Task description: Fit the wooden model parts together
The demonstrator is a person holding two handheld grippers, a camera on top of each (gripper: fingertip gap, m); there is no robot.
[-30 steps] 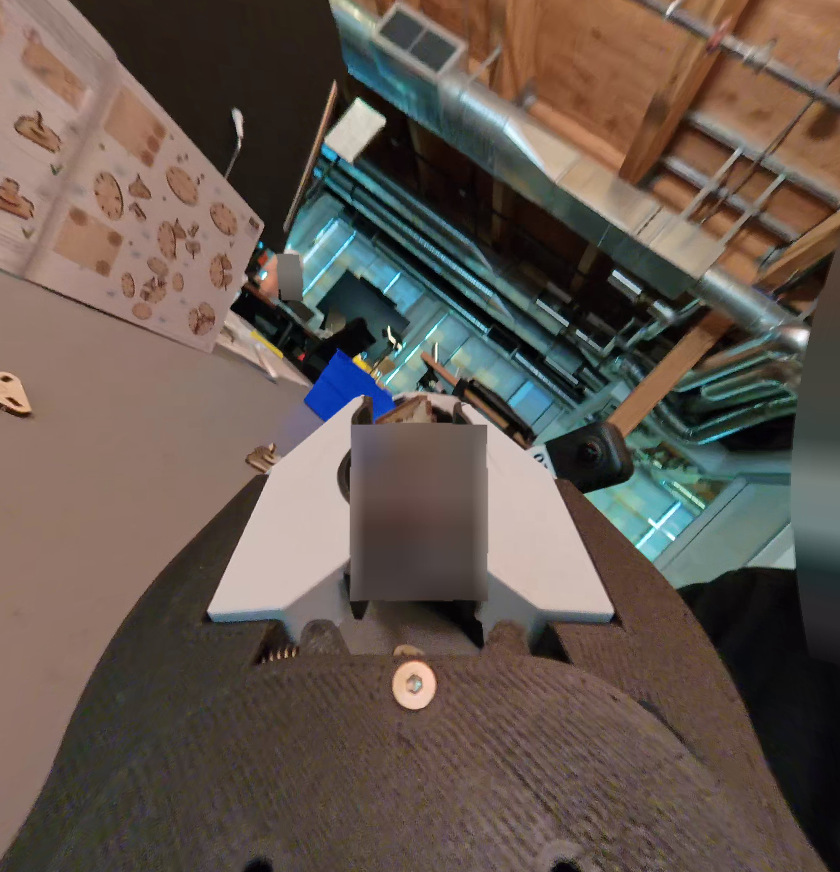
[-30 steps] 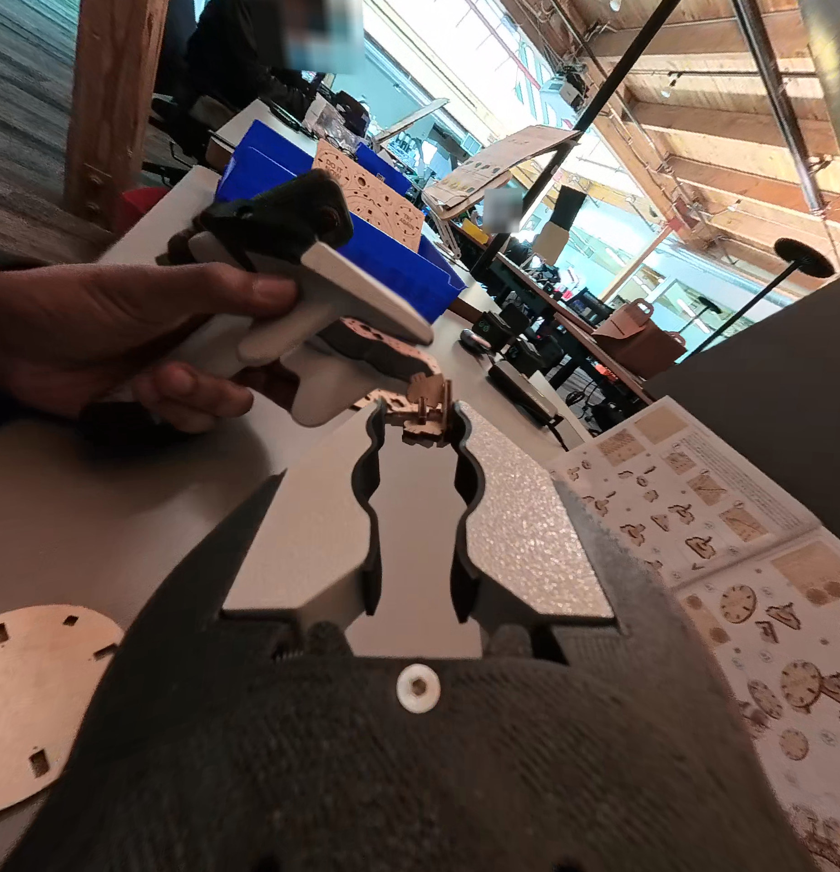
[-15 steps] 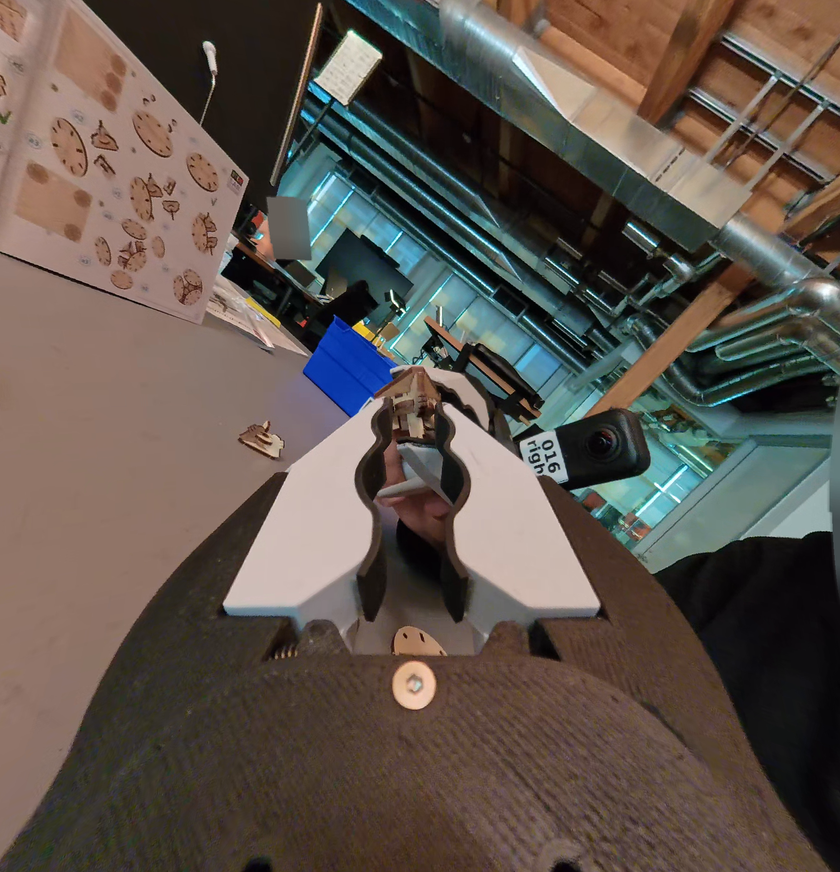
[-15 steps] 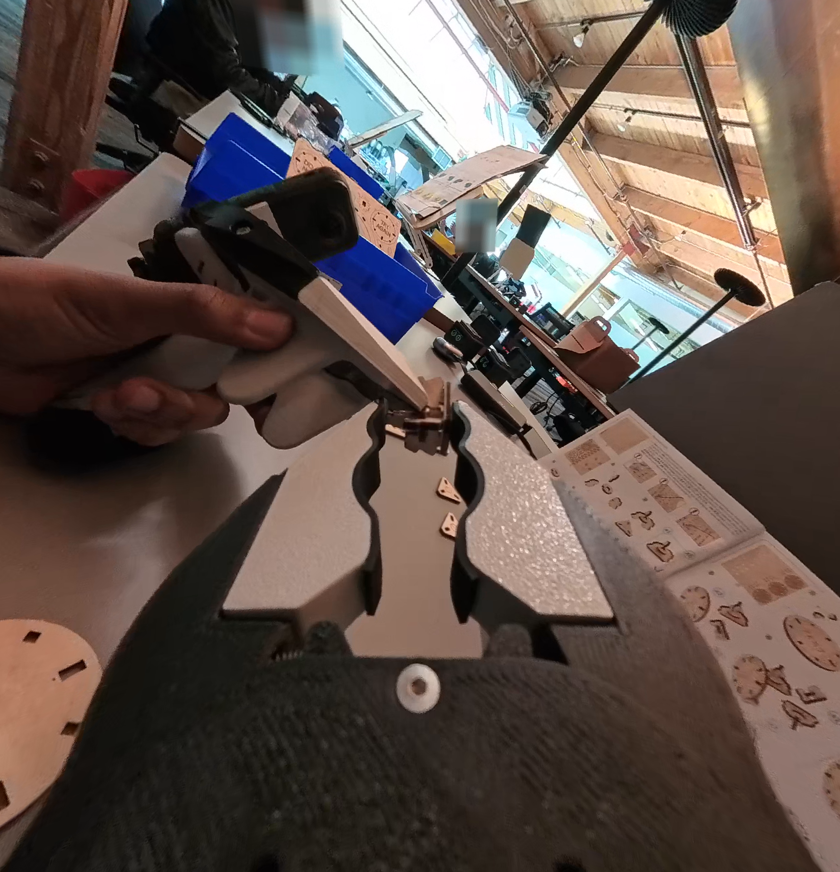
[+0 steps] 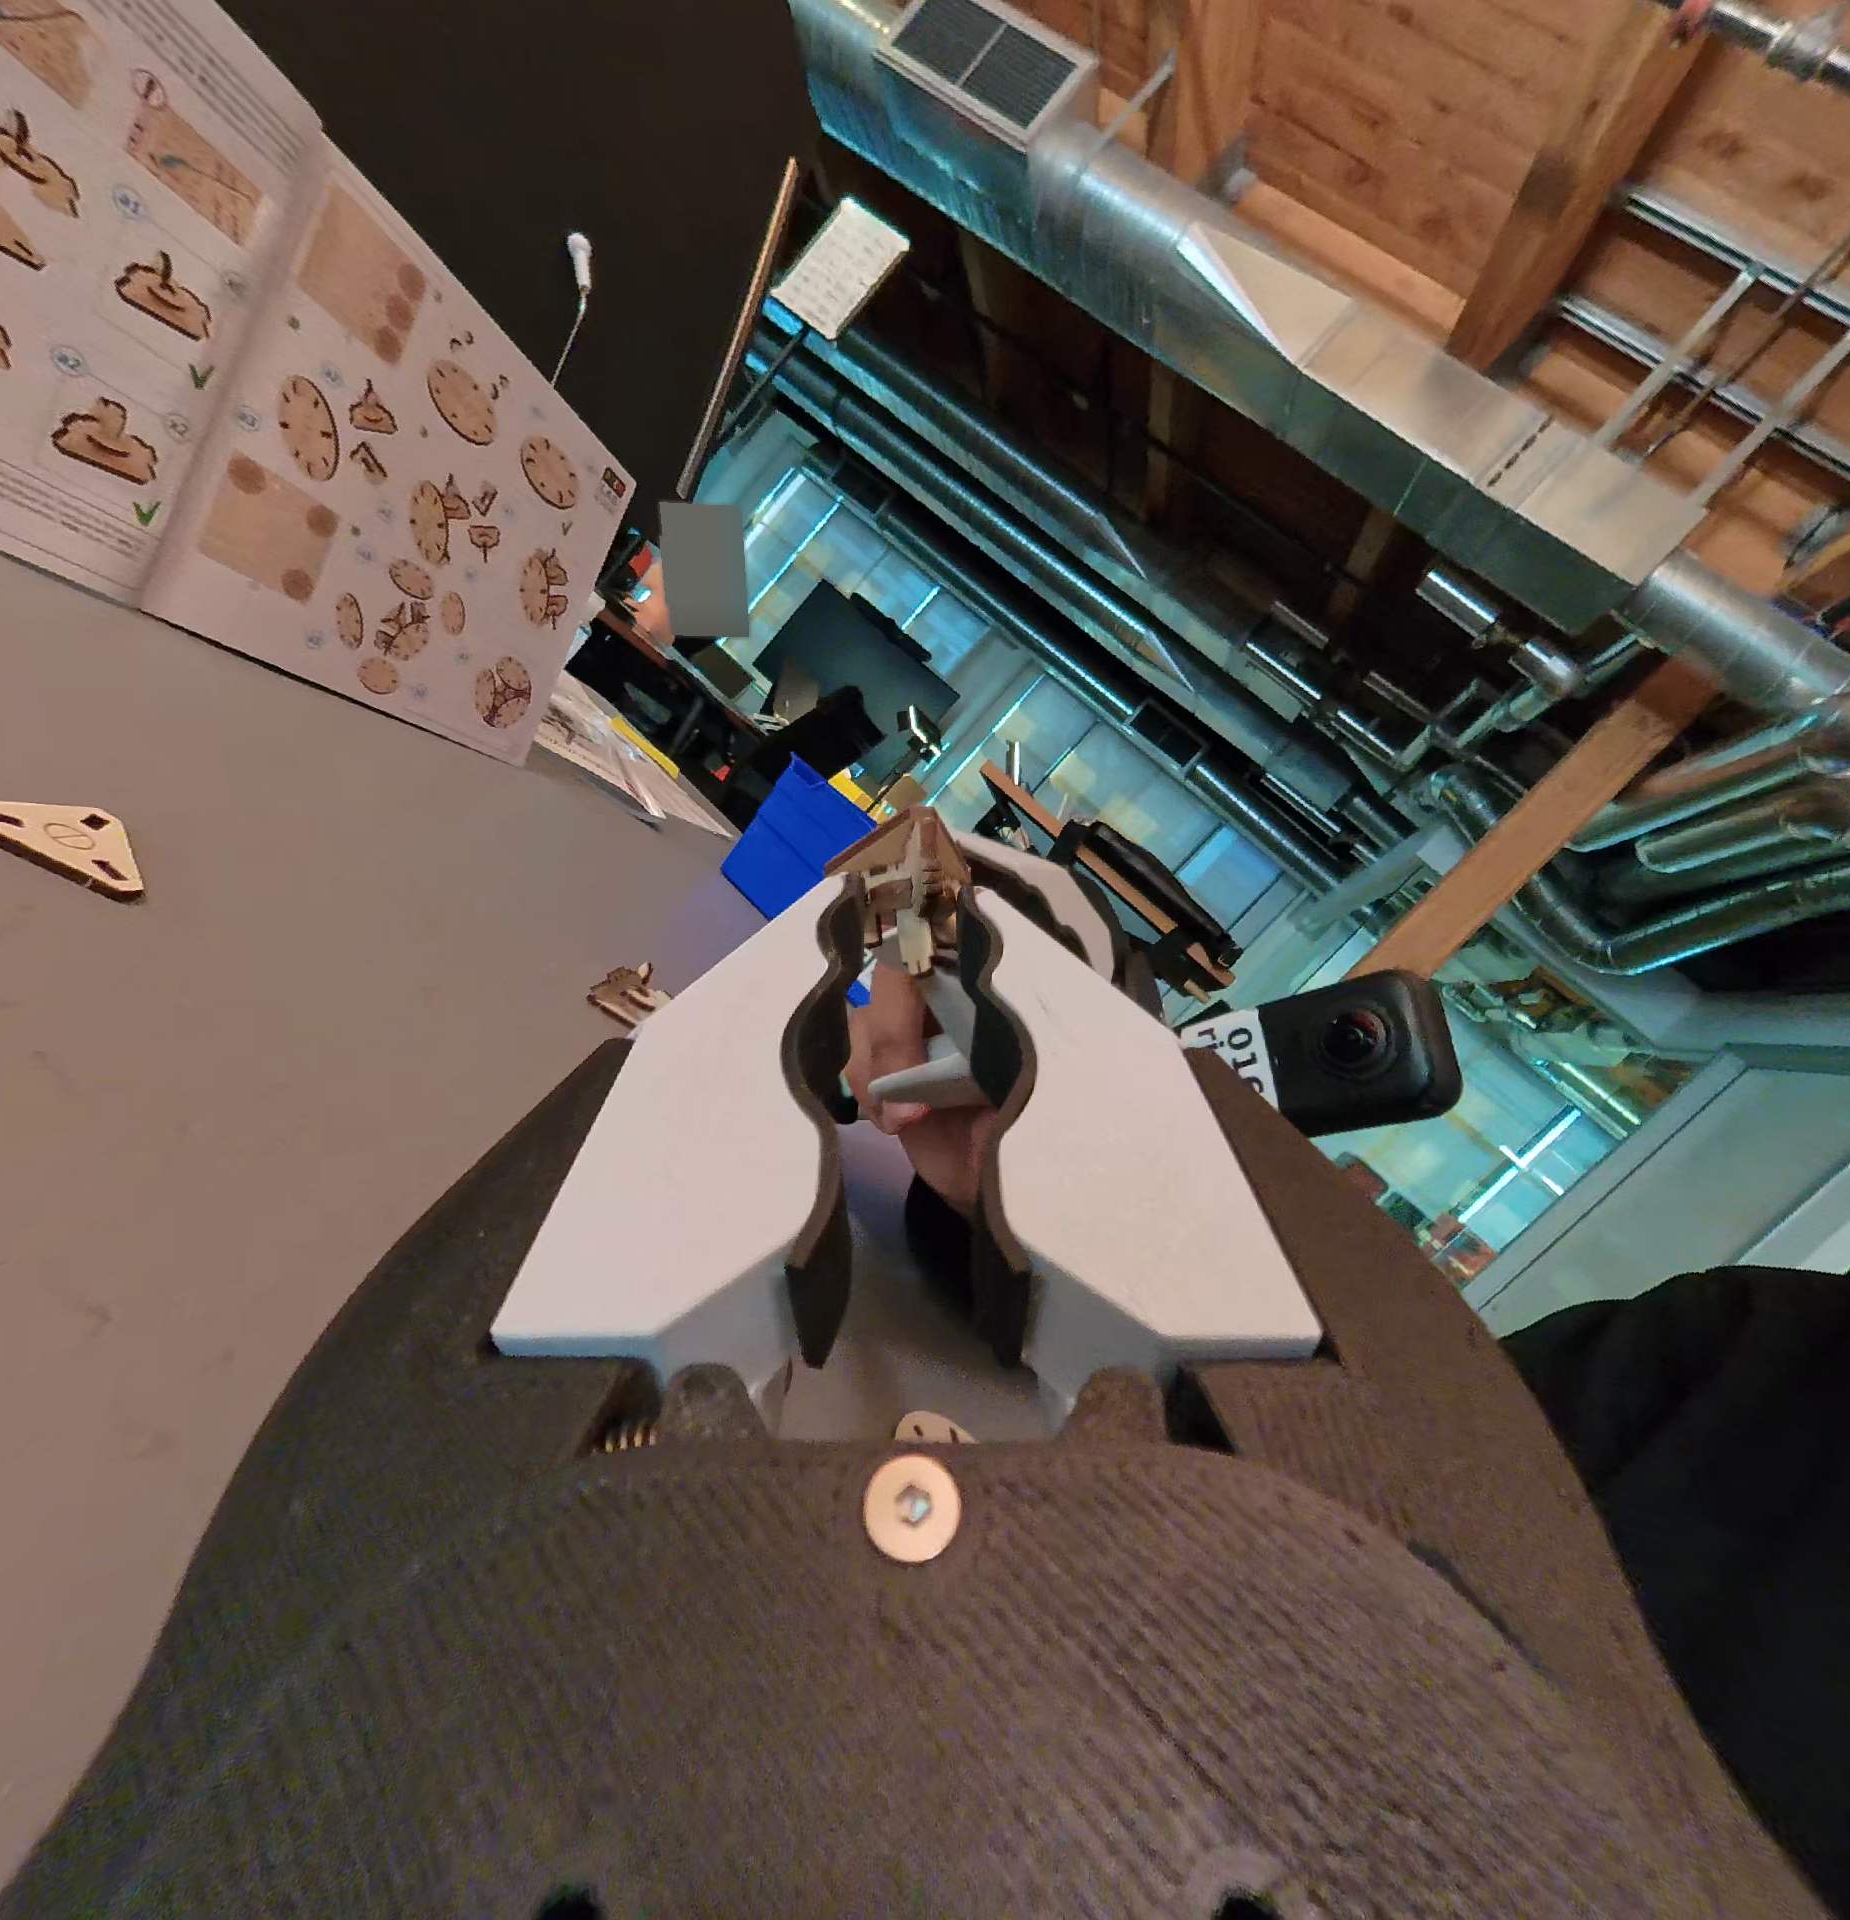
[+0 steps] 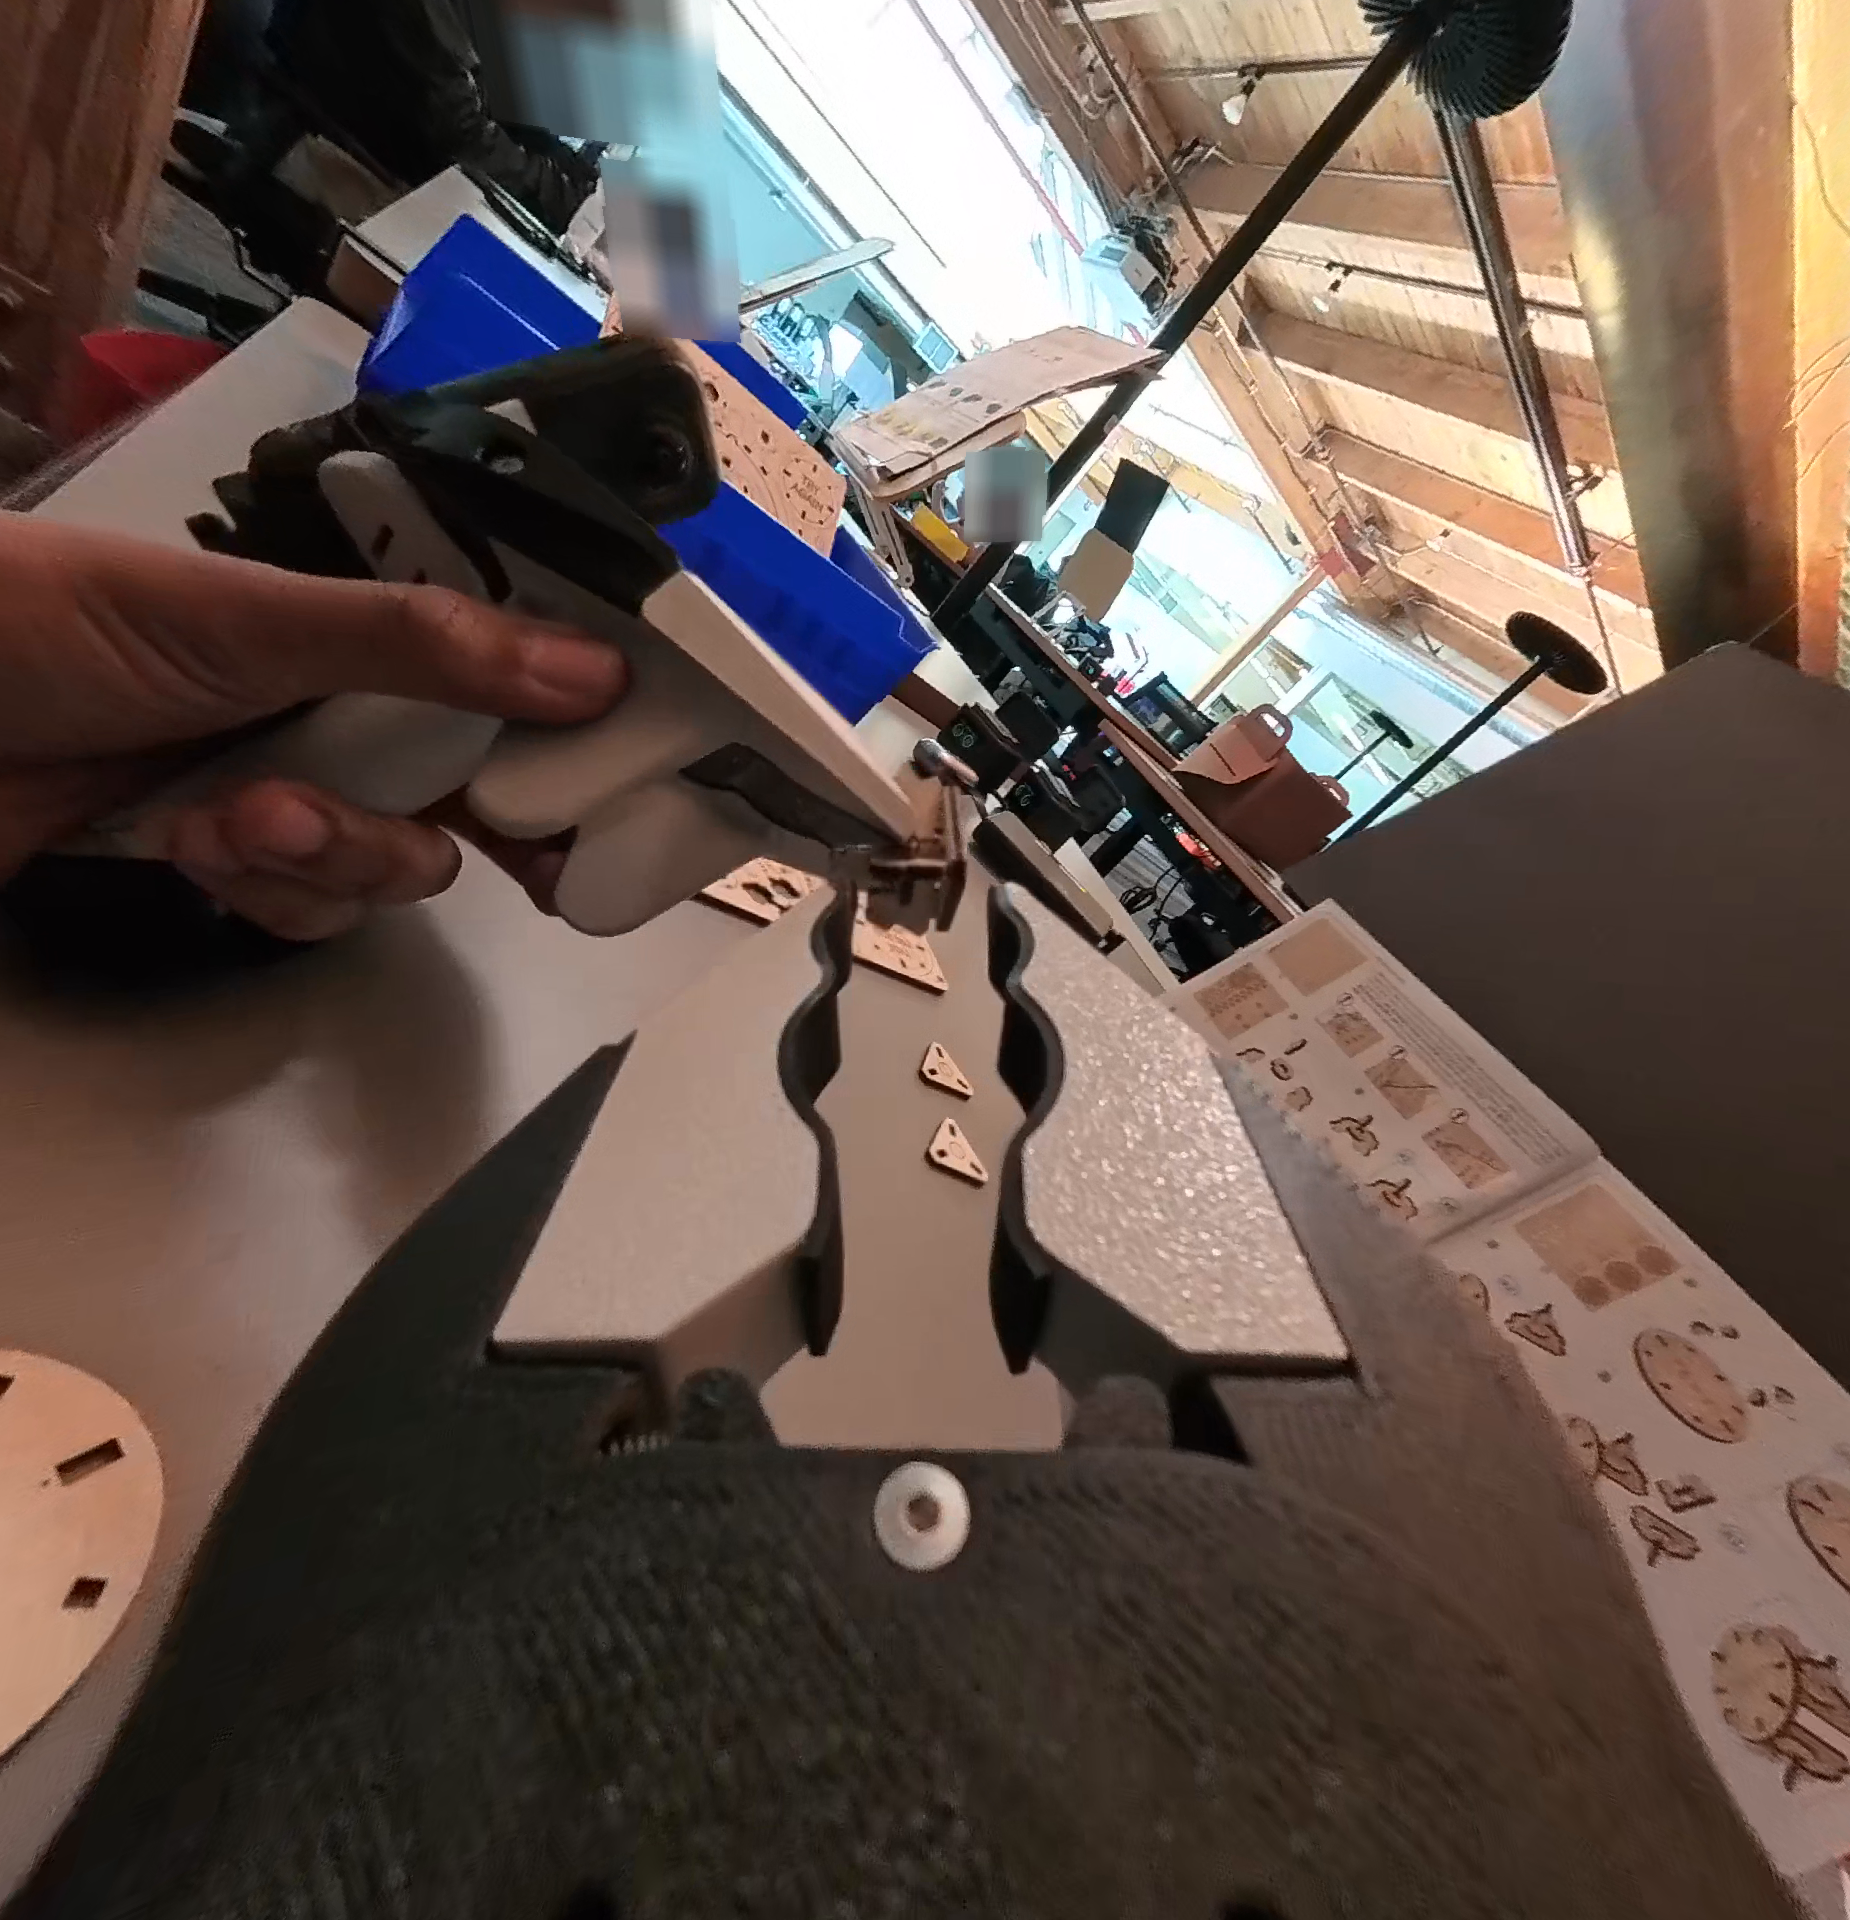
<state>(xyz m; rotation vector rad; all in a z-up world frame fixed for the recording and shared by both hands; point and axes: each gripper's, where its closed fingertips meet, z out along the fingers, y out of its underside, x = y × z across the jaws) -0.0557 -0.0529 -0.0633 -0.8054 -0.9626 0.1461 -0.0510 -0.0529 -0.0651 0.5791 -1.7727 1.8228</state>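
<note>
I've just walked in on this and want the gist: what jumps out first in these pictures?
A small wooden assembly sits pinched at the tips of the left gripper, held up above the grey table. The right gripper meets it there, though whether its fingers press on it is unclear. Loose wooden triangles lie on the table, an open instruction booklet to the side.

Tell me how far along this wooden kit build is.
Done: a small wooden assembly is slotted together. In hand: the left tongs grip it; the right tongs stand open by it. Remaining: two triangles and a slotted disc lie loose on the table.
</note>
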